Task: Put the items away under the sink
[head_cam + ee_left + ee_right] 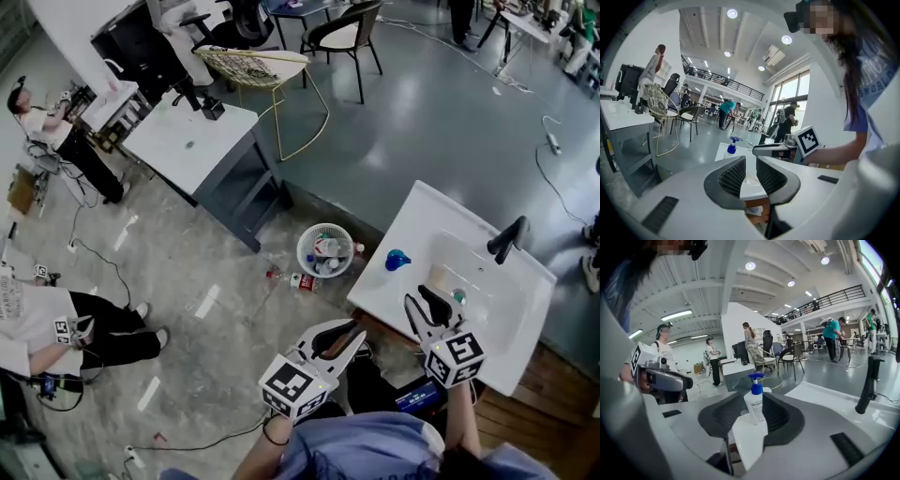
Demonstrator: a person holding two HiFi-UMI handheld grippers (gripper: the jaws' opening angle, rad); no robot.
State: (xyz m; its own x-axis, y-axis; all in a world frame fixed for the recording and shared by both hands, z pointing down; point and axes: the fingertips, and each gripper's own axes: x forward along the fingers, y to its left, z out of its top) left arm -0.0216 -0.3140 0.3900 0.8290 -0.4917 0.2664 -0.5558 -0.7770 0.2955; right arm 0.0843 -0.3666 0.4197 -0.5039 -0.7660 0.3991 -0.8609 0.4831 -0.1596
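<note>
Right gripper view: bottle (754,403) beyond jaws.

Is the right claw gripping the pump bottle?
No: in the head view the right claw is open, and the pump bottle stands apart from it on the sink counter, beyond its tips.

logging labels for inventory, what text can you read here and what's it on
No text reads clearly.
Pump bottle label: print too small to read.
Purple shirt: lettering blurred and partly cut off.
Marker cubes: square patterns only, no words.
</note>
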